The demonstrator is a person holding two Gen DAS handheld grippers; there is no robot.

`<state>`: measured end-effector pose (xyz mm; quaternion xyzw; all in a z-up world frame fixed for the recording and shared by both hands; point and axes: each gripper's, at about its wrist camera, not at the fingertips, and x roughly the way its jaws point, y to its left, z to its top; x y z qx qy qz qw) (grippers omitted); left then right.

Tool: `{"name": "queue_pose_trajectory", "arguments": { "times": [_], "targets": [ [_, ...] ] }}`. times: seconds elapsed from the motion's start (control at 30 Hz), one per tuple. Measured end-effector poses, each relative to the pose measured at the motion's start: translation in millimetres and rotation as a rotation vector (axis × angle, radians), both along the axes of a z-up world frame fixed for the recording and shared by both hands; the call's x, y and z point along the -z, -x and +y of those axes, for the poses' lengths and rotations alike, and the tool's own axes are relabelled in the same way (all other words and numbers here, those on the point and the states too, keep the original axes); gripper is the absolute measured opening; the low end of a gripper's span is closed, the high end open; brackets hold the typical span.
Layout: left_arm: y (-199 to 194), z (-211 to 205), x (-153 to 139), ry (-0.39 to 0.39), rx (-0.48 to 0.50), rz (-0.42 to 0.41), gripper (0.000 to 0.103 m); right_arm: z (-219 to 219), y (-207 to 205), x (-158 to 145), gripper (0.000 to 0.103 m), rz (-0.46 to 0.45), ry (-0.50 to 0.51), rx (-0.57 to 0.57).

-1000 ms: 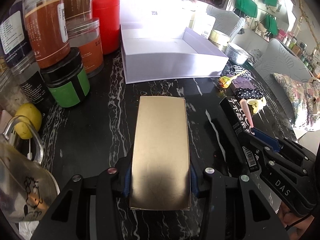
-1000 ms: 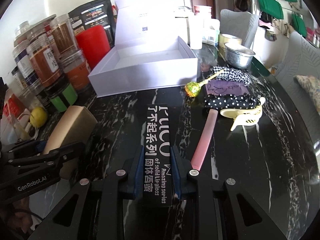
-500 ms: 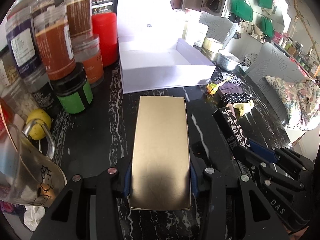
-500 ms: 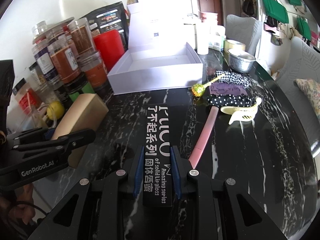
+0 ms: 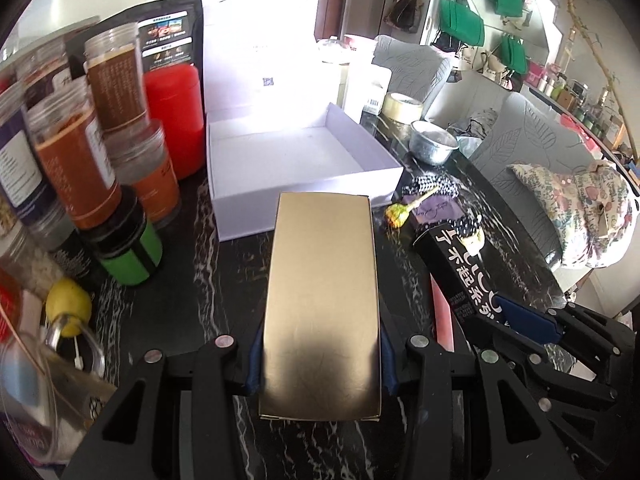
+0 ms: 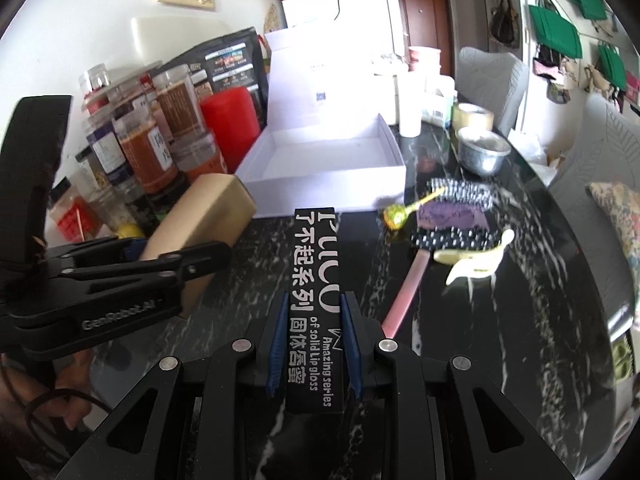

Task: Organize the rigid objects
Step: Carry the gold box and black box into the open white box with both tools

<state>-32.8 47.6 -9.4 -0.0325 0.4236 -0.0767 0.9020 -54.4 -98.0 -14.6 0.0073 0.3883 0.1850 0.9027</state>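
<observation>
My left gripper (image 5: 320, 364) is shut on a gold box (image 5: 322, 300), held lifted above the black marble table (image 5: 224, 300). The same gold box (image 6: 200, 224) shows at the left of the right wrist view, inside the left gripper (image 6: 160, 256). My right gripper (image 6: 314, 344) is shut on a long black lip-gloss box (image 6: 316, 280) with white lettering, also lifted. That black box (image 5: 456, 264) appears at the right of the left wrist view, with the right gripper (image 5: 516, 316) on it. An open white box (image 5: 296, 160) with its lid raised stands just beyond both held boxes; its inside looks bare (image 6: 320, 156).
Jars (image 5: 76, 168), a red canister (image 5: 174, 116) and a green-banded tin (image 5: 128, 256) crowd the left. A lemon (image 5: 68, 306) and glass mug (image 5: 36, 380) sit near left. On the right lie a lollipop (image 6: 396, 214), pink stick (image 6: 408, 292), dotted cloth (image 6: 456, 236), hair clip (image 6: 476, 260) and metal bowl (image 6: 484, 152).
Both grippers have risen with their boxes, so the table and the white box now look farther below. Both grips are unchanged.
</observation>
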Motion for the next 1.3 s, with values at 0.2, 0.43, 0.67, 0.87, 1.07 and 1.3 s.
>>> {"name": "queue_pose_trajectory", "arguments": {
  "times": [0.2, 0.43, 0.67, 0.87, 1.07, 1.3],
  "targets": [
    [-16, -3, -9, -0.002, 0.007, -0.016, 0.044, 0, -13, -12, 0.026, -0.009, -0.038, -0.03],
    [-40, -3, -17, -0.009, 0.014, -0.033, 0.044, 0, -37, -20, 0.026, -0.019, -0.039, -0.044],
    [-64, -4, -26, 0.001, 0.027, -0.054, 0.044, 0, -60, -27, 0.026, -0.027, -0.047, -0.057],
    [-84, -6, -34, -0.005, 0.033, -0.077, 0.044, -2, -82, -32, 0.026, -0.035, -0.041, -0.066],
    [-106, -6, -39, -0.012, 0.025, -0.088, 0.044, -4, -105, -38, 0.026, -0.056, -0.039, -0.073],
    [-130, -5, -46, -0.011, 0.023, -0.103, 0.044, -2, -133, -44, 0.026, -0.072, -0.04, -0.091]
  ]
}}
